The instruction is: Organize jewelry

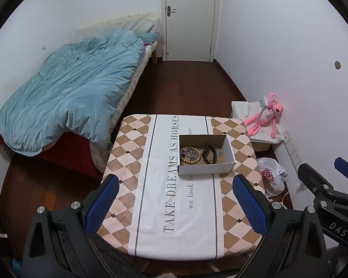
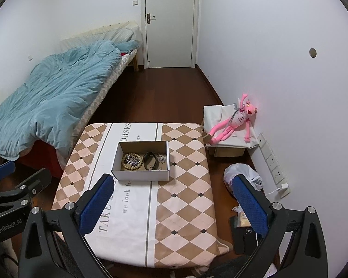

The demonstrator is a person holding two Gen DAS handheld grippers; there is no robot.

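We hold our left gripper (image 1: 175, 205) and right gripper (image 2: 171, 205) side by side, raised and tilted downward, both with blue-padded fingers (image 1: 102, 205) spread wide, gripping nothing.

Open white cardboard box (image 1: 205, 170) mid-table on cloth. Inside box: wooden bead bracelet (image 1: 190, 154) at left, black band (image 1: 208, 154) centre, silvery chain pieces (image 1: 218, 151) right.

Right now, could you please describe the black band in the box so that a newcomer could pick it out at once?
Find the table with the diamond-patterned cloth, then the open white cardboard box on its white centre stripe. The black looped wristband lies mid-box, between the tan wooden bead bracelet on its left and silvery metal pieces on its right; it alone is black.
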